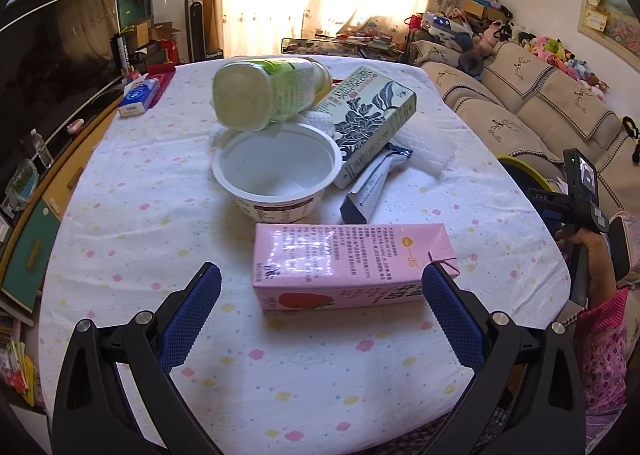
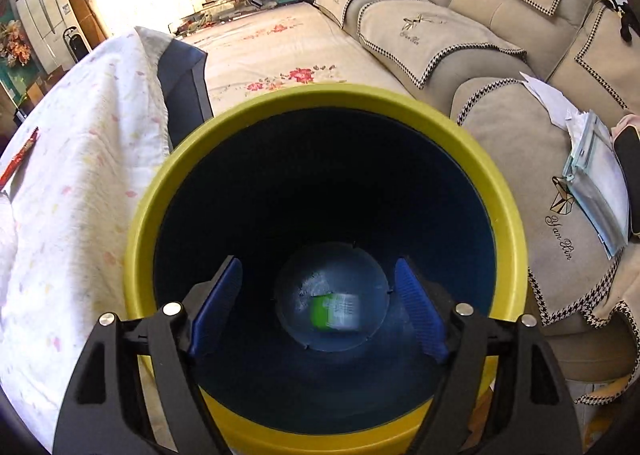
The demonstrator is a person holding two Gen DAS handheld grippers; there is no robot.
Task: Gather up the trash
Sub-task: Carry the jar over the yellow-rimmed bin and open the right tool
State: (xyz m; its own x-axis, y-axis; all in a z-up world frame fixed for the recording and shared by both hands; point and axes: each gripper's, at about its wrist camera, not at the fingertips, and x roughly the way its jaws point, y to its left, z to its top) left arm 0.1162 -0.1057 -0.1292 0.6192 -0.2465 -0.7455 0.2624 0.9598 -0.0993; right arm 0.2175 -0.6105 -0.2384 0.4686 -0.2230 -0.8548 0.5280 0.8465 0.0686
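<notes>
Now, my left gripper (image 1: 320,283): jaws apart, empty, over pink carton (image 1: 352,267).
My right gripper (image 2: 318,303): jaws apart, empty, above bin (image 2: 320,95).
Writing: carton print unreadable; sofa (image 2: 500,159) cover "Yan Xin".

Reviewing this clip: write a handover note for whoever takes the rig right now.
Left tongs: open, empty, hovering at the pink carton.
Right tongs: open, empty, above the yellow-rimmed bin.
Done: one green-and-white item lies on the bin's bottom.
Left on the table: pink carton, white cup, green bottle lying partly over the cup, floral carton, blue-and-white wrapper.
Next, probably: grip the pink carton.
</notes>
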